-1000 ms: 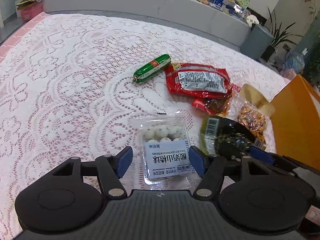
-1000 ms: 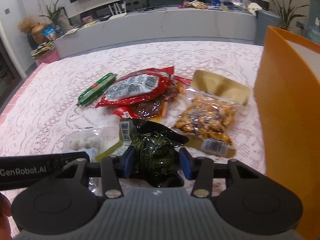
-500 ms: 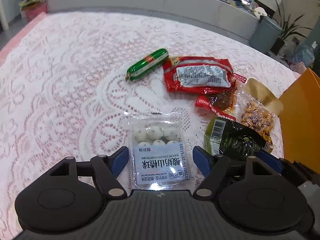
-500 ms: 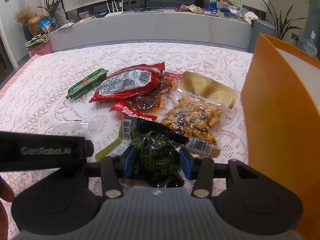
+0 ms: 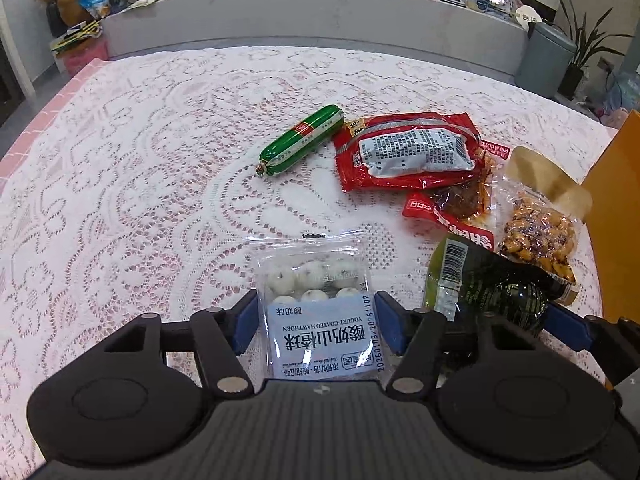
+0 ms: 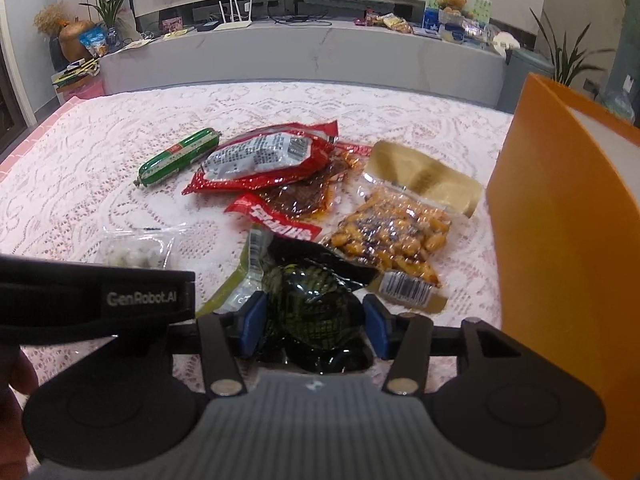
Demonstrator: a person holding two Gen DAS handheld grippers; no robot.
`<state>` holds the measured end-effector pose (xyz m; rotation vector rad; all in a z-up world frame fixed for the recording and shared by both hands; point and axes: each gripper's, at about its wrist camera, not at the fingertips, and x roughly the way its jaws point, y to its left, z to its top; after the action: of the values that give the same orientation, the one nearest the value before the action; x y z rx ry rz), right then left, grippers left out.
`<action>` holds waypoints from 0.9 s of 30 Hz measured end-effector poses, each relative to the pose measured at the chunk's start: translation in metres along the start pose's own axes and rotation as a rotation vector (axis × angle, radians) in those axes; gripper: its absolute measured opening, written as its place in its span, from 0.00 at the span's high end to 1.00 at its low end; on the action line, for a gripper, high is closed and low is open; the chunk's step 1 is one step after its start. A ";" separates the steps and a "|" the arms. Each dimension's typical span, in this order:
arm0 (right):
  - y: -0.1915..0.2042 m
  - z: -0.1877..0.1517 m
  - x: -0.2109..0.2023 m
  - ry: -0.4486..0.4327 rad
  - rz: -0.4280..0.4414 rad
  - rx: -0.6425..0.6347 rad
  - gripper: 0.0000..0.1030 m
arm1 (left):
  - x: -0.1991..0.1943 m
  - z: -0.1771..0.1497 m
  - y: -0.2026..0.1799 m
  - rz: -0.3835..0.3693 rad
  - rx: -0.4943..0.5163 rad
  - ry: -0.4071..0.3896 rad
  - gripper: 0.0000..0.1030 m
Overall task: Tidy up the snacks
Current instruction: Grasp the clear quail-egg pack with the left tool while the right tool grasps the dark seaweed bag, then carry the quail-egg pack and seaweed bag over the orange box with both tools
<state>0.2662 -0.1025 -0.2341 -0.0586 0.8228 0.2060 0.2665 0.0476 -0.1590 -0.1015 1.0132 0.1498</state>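
Observation:
A clear pack of white yogurt-coated hawthorn balls (image 5: pixel 316 304) lies flat on the lace tablecloth (image 5: pixel 140 200). My left gripper (image 5: pixel 316 320) straddles it, jaws closing, with the blue pads right at its side edges and the pack not squeezed. To its right, a dark green vacuum pack (image 6: pixel 312 304) rests on the cloth between the pads of my right gripper (image 6: pixel 314 320). Those jaws are opening, and a thin gap shows at the right pad. The left gripper's black body (image 6: pixel 100 296) hides most of the hawthorn pack (image 6: pixel 136 254) in the right wrist view.
Beyond lie a green sausage (image 5: pixel 302 140), a red pack (image 5: pixel 408 152) on a clear spiced-meat pack (image 5: pixel 460 200), and a bag of coated nuts (image 5: pixel 536 232). An orange box (image 6: pixel 560 220) stands close at the right. A hand (image 6: pixel 12 368) shows at lower left.
The left jaws widened, then narrowed onto the hawthorn pack's edges, and that gripper slid forward over it. The right jaws spread slightly off the dark green pack.

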 end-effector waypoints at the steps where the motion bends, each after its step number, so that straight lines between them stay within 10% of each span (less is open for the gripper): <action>1: 0.001 0.000 0.000 0.000 -0.001 -0.003 0.50 | -0.001 0.000 0.000 -0.004 -0.006 0.003 0.36; 27: 0.007 -0.012 -0.091 -0.126 -0.013 -0.112 0.55 | -0.116 -0.017 0.003 -0.135 -0.126 -0.097 0.38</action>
<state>0.1959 -0.1113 -0.1750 -0.1550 0.6845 0.2410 0.1918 0.0393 -0.0692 -0.2741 0.8964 0.0942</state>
